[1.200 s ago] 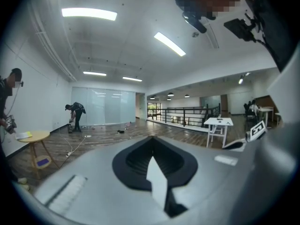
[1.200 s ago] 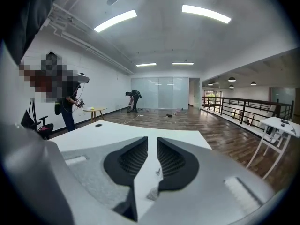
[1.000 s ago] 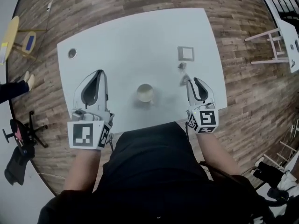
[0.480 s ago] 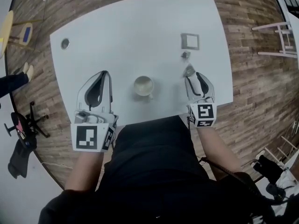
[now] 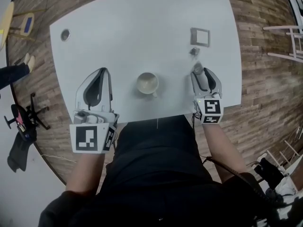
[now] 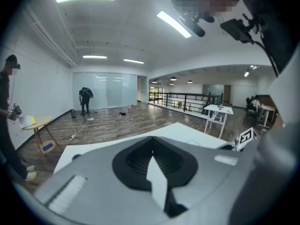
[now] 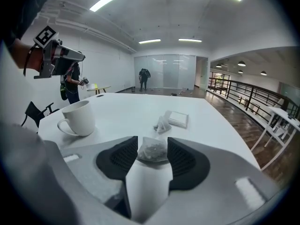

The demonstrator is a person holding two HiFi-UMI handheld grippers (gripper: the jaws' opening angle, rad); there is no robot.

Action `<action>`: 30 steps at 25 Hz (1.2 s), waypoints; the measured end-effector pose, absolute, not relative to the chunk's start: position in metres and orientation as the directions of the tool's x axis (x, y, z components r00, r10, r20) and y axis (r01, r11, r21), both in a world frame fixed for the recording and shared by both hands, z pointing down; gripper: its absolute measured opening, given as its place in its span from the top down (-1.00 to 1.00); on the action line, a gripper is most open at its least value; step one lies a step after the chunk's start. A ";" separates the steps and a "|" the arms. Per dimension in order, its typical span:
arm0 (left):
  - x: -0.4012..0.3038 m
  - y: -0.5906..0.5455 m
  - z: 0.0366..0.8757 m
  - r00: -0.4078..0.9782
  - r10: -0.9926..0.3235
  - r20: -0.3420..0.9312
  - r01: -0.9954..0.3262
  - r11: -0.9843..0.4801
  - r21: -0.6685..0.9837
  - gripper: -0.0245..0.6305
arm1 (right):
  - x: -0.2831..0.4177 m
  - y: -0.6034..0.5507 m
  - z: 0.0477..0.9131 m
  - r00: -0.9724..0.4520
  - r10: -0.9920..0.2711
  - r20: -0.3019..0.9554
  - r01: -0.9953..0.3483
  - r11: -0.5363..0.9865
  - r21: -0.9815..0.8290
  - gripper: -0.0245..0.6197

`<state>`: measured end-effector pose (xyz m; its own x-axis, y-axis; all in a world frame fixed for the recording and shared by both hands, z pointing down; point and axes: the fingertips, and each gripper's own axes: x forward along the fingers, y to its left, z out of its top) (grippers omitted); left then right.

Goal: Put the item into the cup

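Right gripper [image 5: 201, 72] lowered to the white table [image 5: 132, 27] at its near right, jaws spread wide and just opened further; the item, a small translucent pyramid sachet [image 7: 152, 150] with loose dark filling, lies on the tabletop between the two ribbed pads, which do not appear to press on it. The cup [image 5: 147, 82], a white mug standing upright with its handle toward the near side, sits left of the sachet, near the table's middle and well apart from it. A second sachet [image 7: 162, 123] lies just beyond the first, and a flat square pad [image 7: 178, 119] farther off. Left gripper [image 5: 102, 71] is held over the near left of the table, jaws brought together on nothing. Handling, as judged: the sachet looks very light, soft and crushable, with thin mesh walls that may slip or fold; a gentle pinch across its upper body or top seam, where the faces converge, seems safest, since a hard squeeze low down could flatten it or let it squirt out.
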<state>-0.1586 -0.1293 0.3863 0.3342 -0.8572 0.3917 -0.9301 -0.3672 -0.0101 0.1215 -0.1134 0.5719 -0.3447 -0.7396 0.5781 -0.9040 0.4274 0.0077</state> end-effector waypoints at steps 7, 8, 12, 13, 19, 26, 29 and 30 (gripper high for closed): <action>-0.163 -0.127 0.386 0.308 -0.865 0.395 -0.940 -0.342 -0.015 0.90 | 0.127 -0.118 0.580 -0.338 -0.726 0.599 -0.907 0.421 -0.002 0.51; -0.163 -0.127 0.385 0.306 -0.867 0.394 -0.941 -0.339 -0.015 0.90 | 0.127 -0.119 0.580 -0.335 -0.725 0.601 -0.908 0.418 -0.002 0.56; -0.166 -0.127 0.385 0.296 -0.872 0.391 -0.945 -0.328 -0.016 0.90 | 0.129 -0.119 0.580 -0.329 -0.725 0.605 -0.911 0.413 -0.001 0.77; -0.166 -0.127 0.384 0.295 -0.873 0.389 -0.945 -0.327 -0.016 0.90 | 0.129 -0.120 0.580 -0.329 -0.727 0.602 -0.910 0.414 0.002 0.82; -0.168 -0.125 0.385 0.291 -0.876 0.385 -0.947 -0.322 -0.016 0.90 | 0.128 -0.122 0.574 -0.331 -0.739 0.587 -0.908 0.419 0.015 0.88; -0.166 -0.124 0.384 0.301 -0.880 0.369 -0.944 -0.329 -0.013 0.90 | 0.132 -0.127 0.566 -0.318 -0.759 0.569 -0.914 0.405 0.029 0.88; -0.166 -0.124 0.383 0.302 -0.880 0.366 -0.944 -0.329 -0.013 0.90 | 0.134 -0.129 0.560 -0.313 -0.766 0.562 -0.919 0.393 0.024 0.88; -0.166 -0.124 0.383 0.303 -0.880 0.365 -0.944 -0.330 -0.012 0.90 | 0.135 -0.131 0.558 -0.311 -0.769 0.558 -0.922 0.387 0.020 0.88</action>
